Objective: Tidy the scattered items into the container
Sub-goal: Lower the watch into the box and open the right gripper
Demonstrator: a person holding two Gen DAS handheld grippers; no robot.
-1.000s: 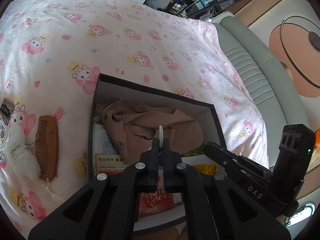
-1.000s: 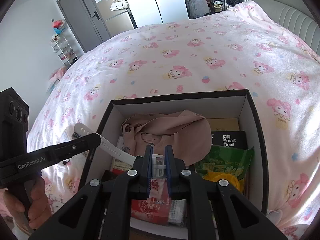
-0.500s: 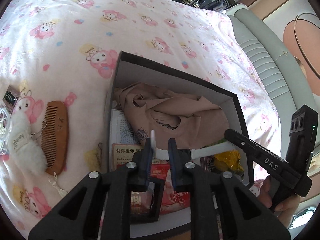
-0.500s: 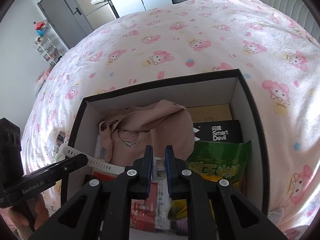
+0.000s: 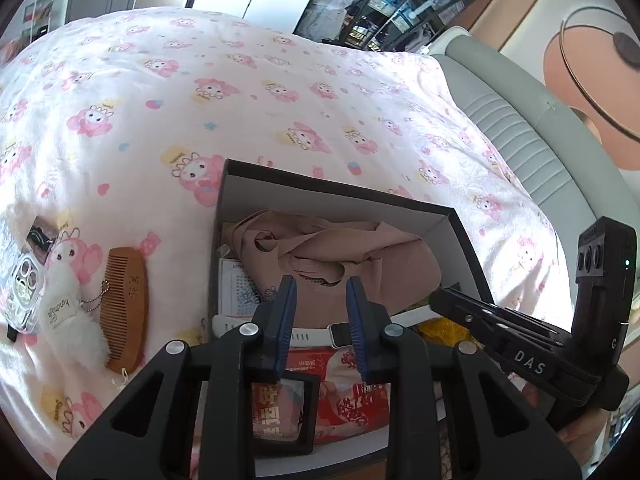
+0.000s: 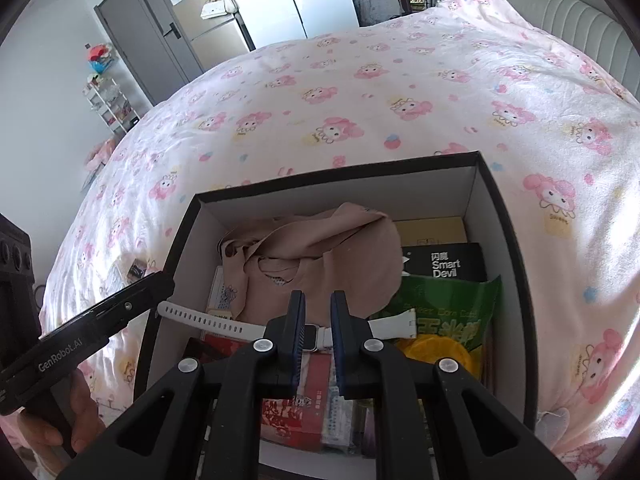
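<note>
Starting at the far left of my left-hand view: a clear phone case (image 5: 25, 287), a fluffy white keychain charm (image 5: 74, 322) and a wooden comb (image 5: 127, 309) are all lying on the pink cartoon bedspread (image 5: 240, 92), just outside the box. So there's more tidying to go.

Next over, my left gripper (image 5: 320, 312). Its jaws are opening right now, blue pads clear of the white smartwatch (image 5: 316, 335), which runs across below and between them but isn't pinched.

The watch sits over the open black box (image 6: 496, 216), above the beige cloth bag (image 6: 320, 252) and red packets, strap ends sticking out each way. My right gripper (image 6: 317, 322) is the one holding it, pads nearly together and clamped on the watch body. Further right in the box: a black Smart Devil carton (image 6: 444, 266) and a green snack bag (image 6: 452, 312).

I'd say I'm mid drop-off. Next I need to lower the watch a touch, let go with the right, then swing left for the comb.
</note>
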